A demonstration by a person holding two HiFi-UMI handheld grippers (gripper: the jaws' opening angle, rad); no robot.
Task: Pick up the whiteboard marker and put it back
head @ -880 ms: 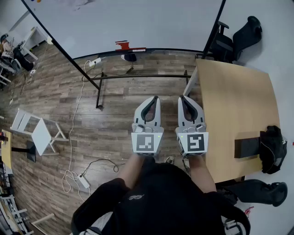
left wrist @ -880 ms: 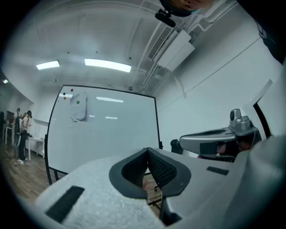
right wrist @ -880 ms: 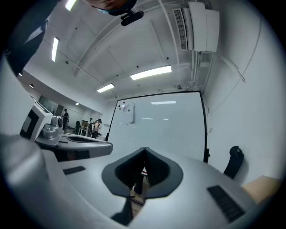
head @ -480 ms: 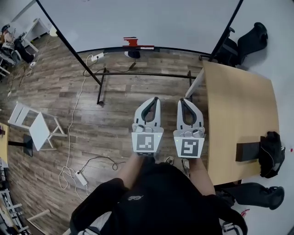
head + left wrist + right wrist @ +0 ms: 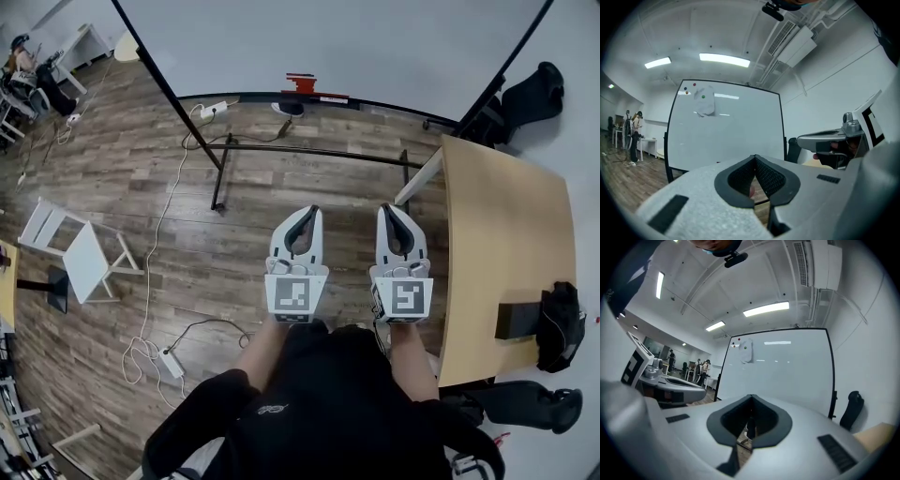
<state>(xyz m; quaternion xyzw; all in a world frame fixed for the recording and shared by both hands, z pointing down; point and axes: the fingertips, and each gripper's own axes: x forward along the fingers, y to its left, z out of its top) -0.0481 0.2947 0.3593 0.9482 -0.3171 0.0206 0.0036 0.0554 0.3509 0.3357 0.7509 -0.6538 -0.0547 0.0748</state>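
Whiteboard and wooden surface have slid rightward in the head view; both grippers stay side by side.
Left gripper and right gripper are clenched on nothing. What looks like the red whiteboard marker lies on the board's tray, well ahead of them.

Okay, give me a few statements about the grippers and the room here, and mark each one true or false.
1. The left gripper and the right gripper both have their jaws together, with nothing between them. True.
2. The wooden table stands on the person's left. False: it is on the right.
3. Both grippers point toward the whiteboard. True.
4. A red thing lies on the table. False: the red thing sits at the whiteboard's lower edge; the table holds a black bag.
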